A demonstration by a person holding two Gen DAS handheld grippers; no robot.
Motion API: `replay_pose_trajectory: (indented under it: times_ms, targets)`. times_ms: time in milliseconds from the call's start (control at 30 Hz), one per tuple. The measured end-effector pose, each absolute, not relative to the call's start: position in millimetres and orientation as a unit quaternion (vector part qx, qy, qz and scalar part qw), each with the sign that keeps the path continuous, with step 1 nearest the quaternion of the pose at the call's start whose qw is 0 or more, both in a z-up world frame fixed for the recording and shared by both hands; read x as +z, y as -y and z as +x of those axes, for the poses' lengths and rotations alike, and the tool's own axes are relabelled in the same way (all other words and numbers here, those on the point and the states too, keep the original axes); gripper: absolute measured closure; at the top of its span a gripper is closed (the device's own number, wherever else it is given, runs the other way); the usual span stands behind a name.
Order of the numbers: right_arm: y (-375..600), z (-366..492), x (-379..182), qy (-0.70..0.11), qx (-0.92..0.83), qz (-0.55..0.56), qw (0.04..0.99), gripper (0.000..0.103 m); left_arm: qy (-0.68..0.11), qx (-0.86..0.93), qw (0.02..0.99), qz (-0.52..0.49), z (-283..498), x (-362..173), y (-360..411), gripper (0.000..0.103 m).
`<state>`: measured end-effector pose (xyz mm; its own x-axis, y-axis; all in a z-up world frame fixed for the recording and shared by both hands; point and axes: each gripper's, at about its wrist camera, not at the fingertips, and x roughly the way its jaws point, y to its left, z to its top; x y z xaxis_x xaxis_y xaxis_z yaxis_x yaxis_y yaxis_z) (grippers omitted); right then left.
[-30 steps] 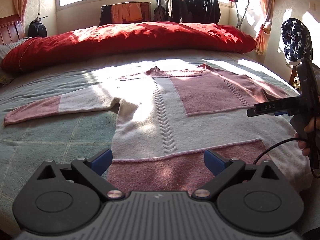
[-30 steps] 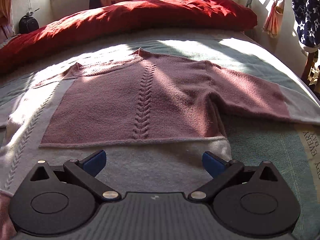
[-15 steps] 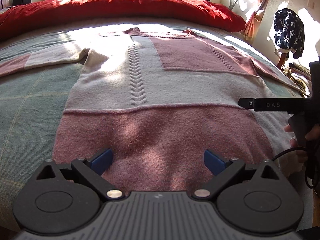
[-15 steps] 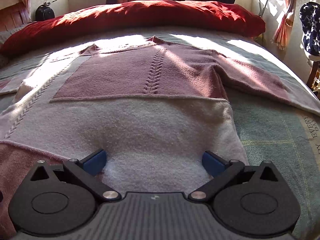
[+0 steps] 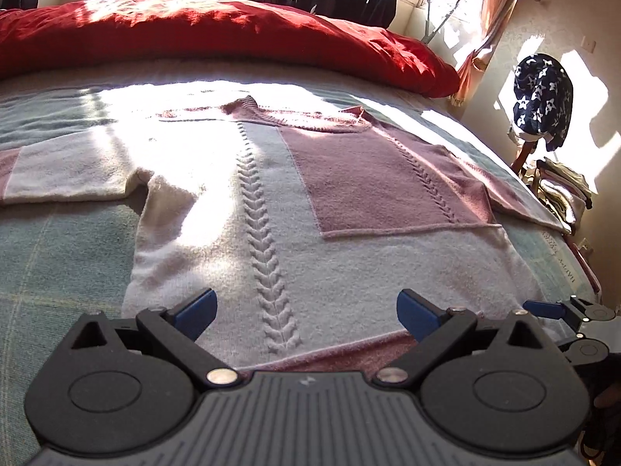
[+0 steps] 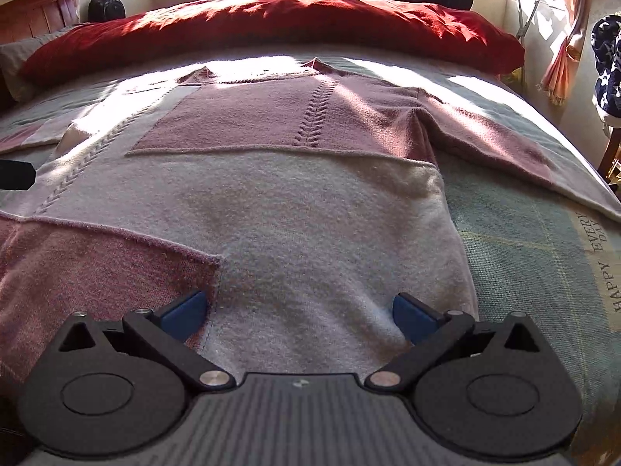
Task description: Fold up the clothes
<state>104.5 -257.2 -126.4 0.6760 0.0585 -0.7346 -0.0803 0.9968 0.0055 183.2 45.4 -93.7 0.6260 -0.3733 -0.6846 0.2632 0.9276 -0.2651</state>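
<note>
Two grippers, left and right, hover with jaws apart over the hem of one sweater, spread flat on the bed with two sleeves out. Beyond lies one red duvet.

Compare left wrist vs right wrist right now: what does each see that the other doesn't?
Left wrist only: the right gripper at its lower right edge, the sweater's white left sleeve, folded clothes stacked by the wall.
Right wrist only: the blanket's HAPPY EVERY DAY lettering, the wooden headboard, the sweater's pink sleeve spread out.
Both: the pink and white sweater lying flat, the red duvet, open jaws low over the sweater's lower end.
</note>
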Motion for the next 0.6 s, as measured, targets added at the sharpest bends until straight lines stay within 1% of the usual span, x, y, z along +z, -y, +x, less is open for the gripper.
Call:
replay_pose_trajectory:
  times_ms: [100,200,267,333,400,467,533,600]
  targets:
    - [258.4,101.8,-126.6,-0.397,0.042,-0.016,0.917,0.0,-0.41,-0.162,0.893,-0.097,210.4,-111.7,-53.7,0.004]
    - [258.8,98.5,-126.9,-0.394,0.045,-0.02,0.918,0.0,-0.408,-0.156,0.89,-0.134,209.7,-115.3,-71.2,0.004]
    - [258.2,97.6,-127.3,-0.392,0.044,-0.021,0.919,0.0,-0.412,-0.143,0.892,-0.116,212.8,-104.7,-72.8,0.004]
    - [256.6,97.3,-127.9,-0.391,0.042,-0.024,0.919,0.0,-0.398,-0.139,0.902,-0.089,223.5,-90.0,-71.3,0.004]
    - [255.1,97.3,-128.4,-0.39,0.041,-0.028,0.919,0.0,-0.381,-0.147,0.908,-0.087,241.1,-81.2,-69.1,0.004]
    - [255.4,97.6,-128.2,-0.39,0.043,-0.028,0.919,0.0,-0.384,-0.156,0.905,-0.09,264.4,-84.7,-65.3,0.004]
    - [256.4,96.7,-128.3,-0.388,0.045,-0.026,0.92,0.0,-0.404,-0.147,0.899,-0.08,285.6,-97.5,-61.9,0.004]
    - [257.1,95.8,-128.8,-0.385,0.046,-0.024,0.921,0.0,-0.411,-0.14,0.897,-0.079,289.0,-101.1,-64.0,0.005]
